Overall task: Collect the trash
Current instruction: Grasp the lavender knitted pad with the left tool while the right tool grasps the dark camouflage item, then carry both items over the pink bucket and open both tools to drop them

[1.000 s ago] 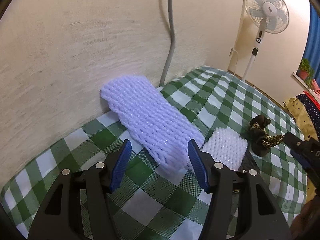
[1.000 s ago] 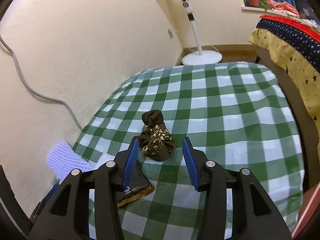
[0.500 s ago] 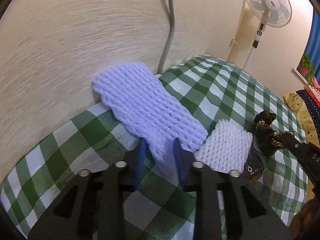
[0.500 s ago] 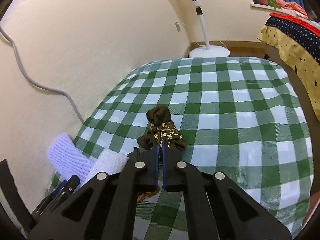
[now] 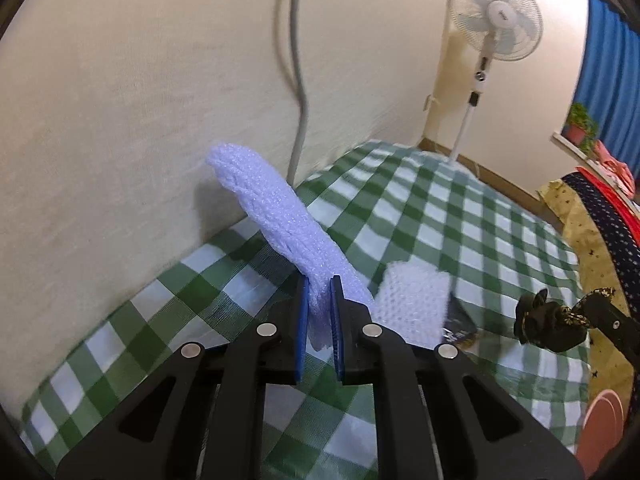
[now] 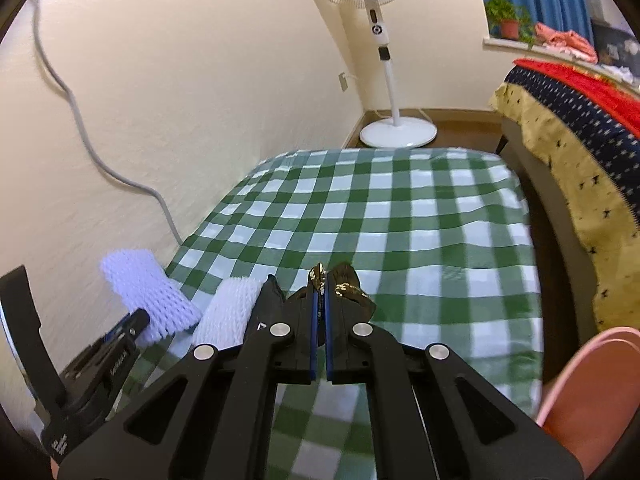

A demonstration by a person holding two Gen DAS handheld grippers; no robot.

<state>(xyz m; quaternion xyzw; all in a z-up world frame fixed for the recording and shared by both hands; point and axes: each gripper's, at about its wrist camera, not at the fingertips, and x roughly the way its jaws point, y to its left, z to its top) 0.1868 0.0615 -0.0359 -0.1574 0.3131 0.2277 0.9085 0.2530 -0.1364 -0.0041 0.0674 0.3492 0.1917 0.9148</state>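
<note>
My left gripper [image 5: 319, 284] is shut on the near end of a pale blue foam net sleeve [image 5: 276, 212] and holds it lifted above the green checked tablecloth [image 5: 440, 216]. A white foam net sleeve [image 5: 412, 300] lies just to its right, with a black wrapper [image 5: 460, 322] beside it. My right gripper [image 6: 320, 280] is shut on a crumpled black and gold wrapper [image 6: 348, 286] and holds it off the cloth. In the right wrist view the blue sleeve [image 6: 144, 292], the white sleeve [image 6: 230, 310] and the left gripper's fingers [image 6: 116, 344] show at the lower left.
A cream wall [image 5: 120, 100] with a grey cable [image 5: 298, 80] runs along the table's left side. A standing fan [image 6: 376, 40] is behind the table. A bed with a starred cover [image 6: 568, 128] is on the right. A pink bin rim [image 6: 588, 376] shows at the lower right.
Both grippers closed from open. The left one took hold of the blue sleeve and lifted it. The right one took hold of the black and gold wrapper and raised it.
</note>
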